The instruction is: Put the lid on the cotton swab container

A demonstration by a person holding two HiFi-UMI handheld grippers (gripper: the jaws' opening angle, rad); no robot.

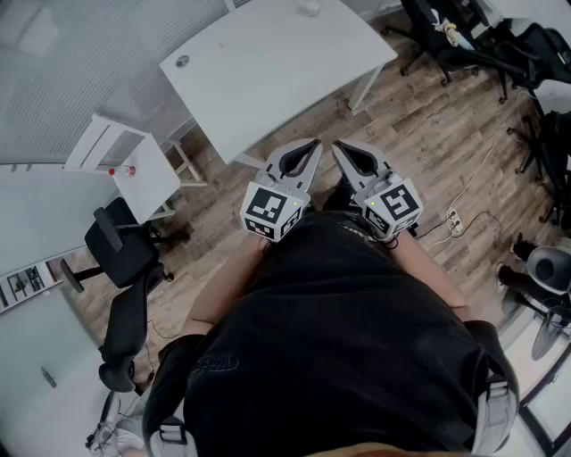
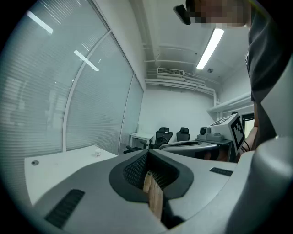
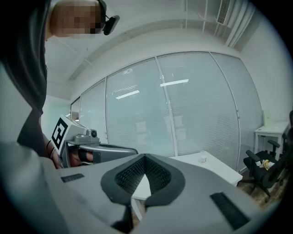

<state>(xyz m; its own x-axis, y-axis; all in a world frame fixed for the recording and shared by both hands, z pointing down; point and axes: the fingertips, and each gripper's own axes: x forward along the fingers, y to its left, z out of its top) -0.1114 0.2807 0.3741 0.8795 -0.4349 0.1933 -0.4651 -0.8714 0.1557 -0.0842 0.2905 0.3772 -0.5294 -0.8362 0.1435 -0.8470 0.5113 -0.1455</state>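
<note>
Both grippers are held close to the person's waist, side by side and tips nearly touching, short of the white table [image 1: 277, 62]. My left gripper [image 1: 312, 145] is shut with nothing in it; my right gripper [image 1: 339, 146] is shut and empty too. A small white container [image 1: 310, 7] stands at the table's far edge; it also shows as a tiny white thing [image 2: 97, 153] in the left gripper view and as a small cup shape [image 3: 202, 159] in the right gripper view. I cannot make out a lid. The left gripper's tips [image 2: 147, 153] and the right gripper's tips [image 3: 145, 157] meet.
A round cable grommet [image 1: 182, 62] sits in the table's left corner. A small white side table [image 1: 125, 170] with a red-topped item and a black office chair [image 1: 125, 259] stand to the left. More chairs [image 1: 464, 45] and a power strip [image 1: 453, 219] lie to the right on the wood floor.
</note>
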